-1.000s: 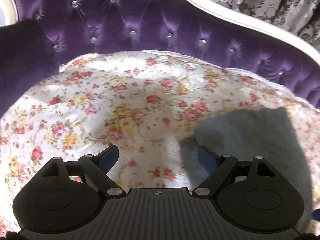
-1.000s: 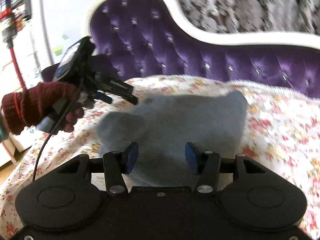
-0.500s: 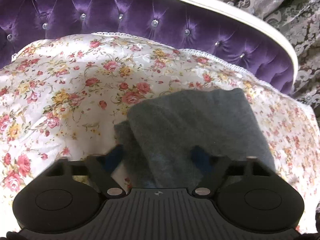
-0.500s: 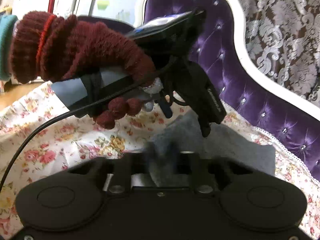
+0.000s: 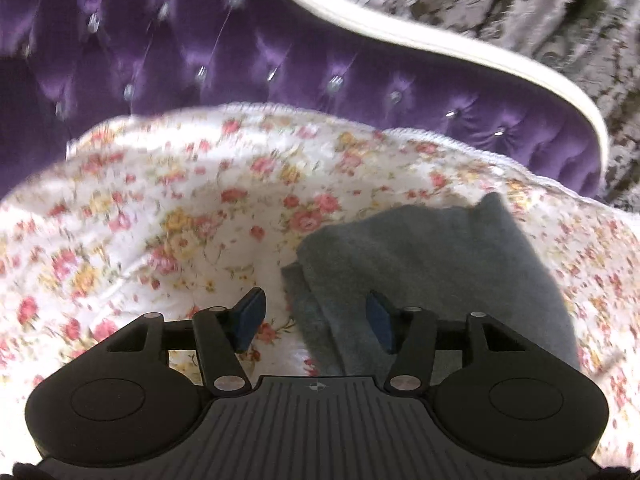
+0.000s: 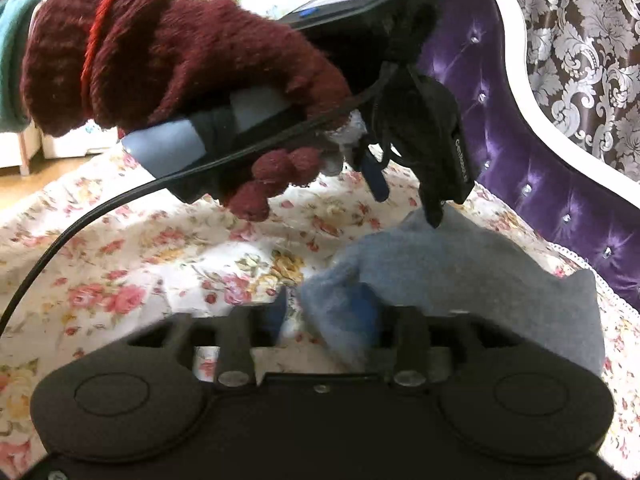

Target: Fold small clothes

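A small grey cloth [image 5: 420, 264] lies folded over on the floral sheet [image 5: 160, 220]; it also shows in the right wrist view [image 6: 460, 280]. My left gripper [image 5: 316, 316] is open and empty, hovering over the cloth's left edge, with the right finger above the cloth and the left finger above the sheet. In the right wrist view the left gripper [image 6: 404, 200] hangs just above the cloth's far corner, held by a hand in a maroon glove [image 6: 192, 68]. My right gripper [image 6: 320, 312] is at the cloth's near corner; its fingers are blurred and partly hidden by cloth.
The purple tufted sofa back [image 5: 240, 60] with its white frame [image 5: 440, 44] curves behind the sheet. A black cable [image 6: 100, 208] trails from the left gripper across the sheet. Patterned wallpaper [image 6: 580, 20] lies beyond.
The left gripper swung from the bare sheet toward the cloth, then drew back a little. The right gripper moved down to the cloth's near corner, and the cloth there has bunched up.
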`<state>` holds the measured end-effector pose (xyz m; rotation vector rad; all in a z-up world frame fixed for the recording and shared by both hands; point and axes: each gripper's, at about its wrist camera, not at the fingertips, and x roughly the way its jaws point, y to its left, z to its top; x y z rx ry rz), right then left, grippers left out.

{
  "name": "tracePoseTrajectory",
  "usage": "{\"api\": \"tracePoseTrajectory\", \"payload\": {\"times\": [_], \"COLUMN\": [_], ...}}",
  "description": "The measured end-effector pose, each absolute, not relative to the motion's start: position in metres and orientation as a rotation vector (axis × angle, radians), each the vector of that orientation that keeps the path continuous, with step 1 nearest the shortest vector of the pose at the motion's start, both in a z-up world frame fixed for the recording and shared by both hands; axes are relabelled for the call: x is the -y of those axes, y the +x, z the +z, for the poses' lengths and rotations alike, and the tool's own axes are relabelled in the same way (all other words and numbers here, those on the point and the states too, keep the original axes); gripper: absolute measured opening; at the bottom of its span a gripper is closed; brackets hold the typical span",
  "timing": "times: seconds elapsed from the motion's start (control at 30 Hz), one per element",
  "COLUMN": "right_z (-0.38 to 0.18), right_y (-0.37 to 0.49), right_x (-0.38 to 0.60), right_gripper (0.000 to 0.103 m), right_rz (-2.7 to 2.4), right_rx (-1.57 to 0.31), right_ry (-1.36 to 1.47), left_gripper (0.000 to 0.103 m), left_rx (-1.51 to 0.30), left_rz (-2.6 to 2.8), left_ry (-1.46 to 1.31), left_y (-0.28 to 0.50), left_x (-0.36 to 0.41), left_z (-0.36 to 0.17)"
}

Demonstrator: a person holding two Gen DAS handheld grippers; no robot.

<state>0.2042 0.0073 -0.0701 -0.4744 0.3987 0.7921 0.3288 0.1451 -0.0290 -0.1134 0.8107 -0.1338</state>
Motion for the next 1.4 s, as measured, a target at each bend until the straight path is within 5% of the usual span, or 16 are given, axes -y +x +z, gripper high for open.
{"api": "tracePoseTrajectory", "payload": {"times": [0.13, 0.57, 0.63, 0.87, 1.4], "right_z": [-0.068, -0.045, -0.039, -0.025, -0.087], "right_y": [0.186, 0.193, 0.203, 0.258, 0.372], "right_x": [0.002, 0.097, 0.118, 0.166, 0.18], "right_gripper": [0.063, 0.072, 0.079, 0.103, 0.103], "right_rz": [0.831, 0.779, 0.737, 0.634, 0.708], "right_rx": [-0.393, -0.53, -0.534, -0.544, -0.766], "right_ry": [-0.474, -0.152, -0.083, 0.184, 0.568], "left_gripper": [0.068, 0.082, 0.097, 0.1, 0.103], "left_rx": [-0.751, -0.815, -0.831, -0.846, -0.909], "left_rz": [-0.214, -0.218, -0.226, -0.265, -0.341], "left_ry": [-0.099, -0.273, -0.322, -0.309, -0.364], "left_y": [0.305, 0.257, 0.254, 0.251, 0.282], "left_x": [-0.128, -0.144, -0.151, -0.143, -0.114], "left_z": [-0.013, -0.036, -0.037, -0.041, -0.069]}}
